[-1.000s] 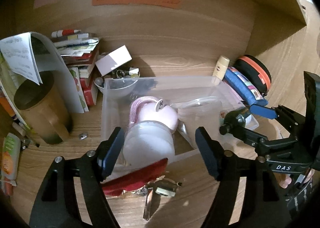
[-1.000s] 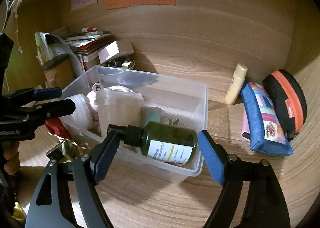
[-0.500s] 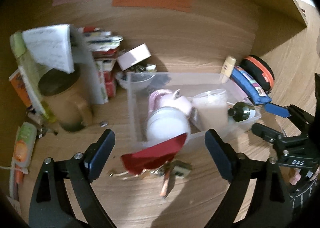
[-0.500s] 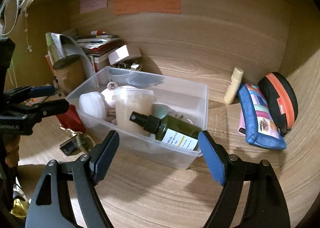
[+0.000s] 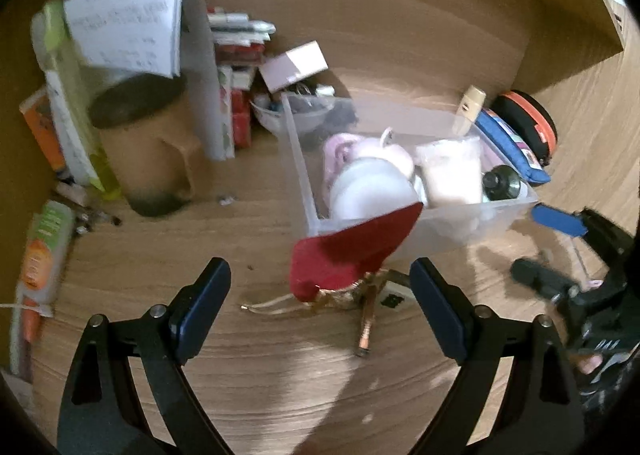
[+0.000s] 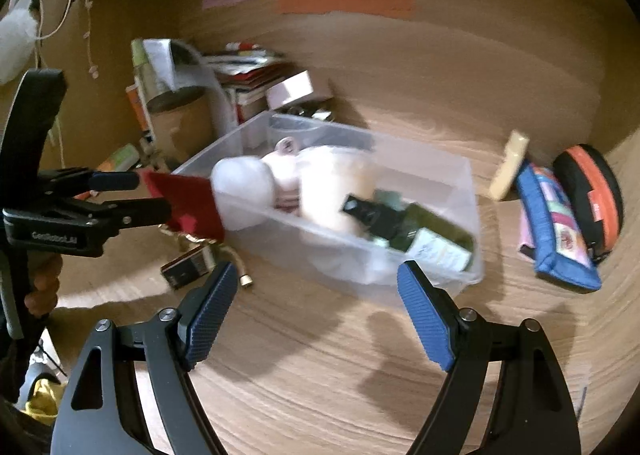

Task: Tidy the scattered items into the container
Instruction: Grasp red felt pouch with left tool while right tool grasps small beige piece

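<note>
While both of your grippers hang over the wooden tabletop (image 5: 280, 375), neither one holds anything: the left gripper (image 5: 320, 307) has its jaws spread wide with bare wood between them, and the right gripper (image 6: 316, 305) likewise stands with its jaws apart and empty. Ahead of you sits the clear plastic container (image 6: 360, 255), already carrying a white round jar (image 6: 240, 183), a pale pink item (image 5: 340, 147), a frosted cup (image 6: 336, 183) and a dark green spray bottle (image 6: 420, 231) lying on its side near the front right corner. Leaning against the container's near left corner you have a red packet (image 5: 352, 255), its upper tip reaching over the rim while its lower end rests on the tabletop outside. Just beneath it lie a few small gold-coloured pieces (image 5: 366, 319) and a dark little box (image 6: 188, 267), all outside the container. To the right of the container rest a cream tube (image 6: 510, 163), a blue pouch (image 6: 556, 235) and a black and orange case (image 6: 592, 191). On the left stand a brown mug (image 5: 152, 159) and a stack of books (image 5: 236, 67).
</note>
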Tool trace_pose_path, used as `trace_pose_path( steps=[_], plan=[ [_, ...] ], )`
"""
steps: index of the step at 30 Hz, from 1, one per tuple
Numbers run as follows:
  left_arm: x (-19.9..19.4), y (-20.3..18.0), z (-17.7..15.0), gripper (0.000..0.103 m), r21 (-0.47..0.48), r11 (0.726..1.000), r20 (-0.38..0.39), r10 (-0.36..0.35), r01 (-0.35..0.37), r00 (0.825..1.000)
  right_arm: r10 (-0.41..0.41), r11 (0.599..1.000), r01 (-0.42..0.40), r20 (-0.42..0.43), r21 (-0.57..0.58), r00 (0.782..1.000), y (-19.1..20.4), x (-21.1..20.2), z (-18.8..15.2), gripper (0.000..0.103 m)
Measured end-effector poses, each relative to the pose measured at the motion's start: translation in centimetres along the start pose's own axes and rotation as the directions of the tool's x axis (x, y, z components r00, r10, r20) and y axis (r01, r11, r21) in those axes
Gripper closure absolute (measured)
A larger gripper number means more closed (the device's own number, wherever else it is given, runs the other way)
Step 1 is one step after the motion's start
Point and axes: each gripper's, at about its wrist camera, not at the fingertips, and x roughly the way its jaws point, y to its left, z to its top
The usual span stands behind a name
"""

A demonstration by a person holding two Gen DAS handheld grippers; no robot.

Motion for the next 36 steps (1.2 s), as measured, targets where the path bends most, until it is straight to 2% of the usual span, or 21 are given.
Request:
trace_pose_path(
  steps=[4,8,12,14,15,17,18,22,26,27,29,31,36],
  plan=[
    [1.4,0.0,0.1,0.013,-0.008,1.000,-0.035,-0.028,0.028,0.999,0.047,0.999,-0.047,-0.024,-0.007,0.999,0.9,0.9,-0.3,0.023],
    [2.2,-0.3,0.2,0.025,0.012,0.998,-0.065,-0.065,0.065,0.996,0.073,0.997,-0.075,-0.065,-0.024,0.995,1.9,2.2,-0.5,0.024],
    [3.0,-0.2,0.3,0.025,-0.007,0.998,-0.076,-0.070,0.069,0.995,0.099,0.994,-0.104,-0.091,-0.047,0.991,3.0,3.3,-0.6,0.027],
    [3.4,-0.1,0.4,0.025,-0.032,0.995,-0.089,-0.095,0.093,0.991,0.112,0.991,-0.119,-0.107,-0.056,0.988,3.4,3.9,-0.6,0.038],
    [3.6,-0.1,0.4,0.025,-0.040,0.994,-0.094,-0.104,0.100,0.990,0.119,0.990,-0.126,-0.116,-0.057,0.986,3.6,4.2,-0.5,0.041],
    [3.8,-0.2,0.4,0.025,-0.047,0.991,-0.101,-0.132,0.128,0.986,0.128,0.989,-0.136,-0.137,-0.055,0.982,3.9,4.9,-0.5,0.060],
    [3.9,-0.2,0.5,0.025,-0.052,0.990,-0.102,-0.136,0.132,0.985,0.136,0.988,-0.146,-0.146,-0.056,0.980,4.1,5.2,-0.4,0.063],
    [3.9,0.3,0.4,0.026,-0.064,0.990,-0.098,-0.134,0.128,0.986,0.149,0.985,-0.161,-0.154,-0.068,0.977,4.9,5.9,-0.3,0.064],
    [4.1,1.0,0.4,0.038,-0.099,0.983,-0.102,-0.167,0.157,0.981,0.162,0.981,-0.176,-0.163,-0.080,0.973,5.7,6.7,0.2,0.067],
    [4.2,1.1,0.4,0.038,-0.105,0.981,-0.103,-0.175,0.164,0.979,0.161,0.981,-0.176,-0.162,-0.083,0.974,5.9,6.9,0.3,0.069],
    [4.2,1.0,0.3,0.039,-0.107,0.981,-0.103,-0.174,0.163,0.979,0.159,0.980,-0.176,-0.166,-0.090,0.973,6.2,7.3,0.5,0.082],
    [4.4,0.8,0.3,0.039,-0.099,0.982,-0.106,-0.170,0.159,0.980,0.153,0.981,-0.170,-0.166,-0.091,0.974,6.3,7.5,0.5,0.088],
    [4.6,0.2,0.4,0.039,-0.093,0.986,-0.106,-0.148,0.139,0.983,0.136,0.985,-0.149,-0.141,-0.083,0.981,5.6,6.1,0.2,0.088]
  ],
)
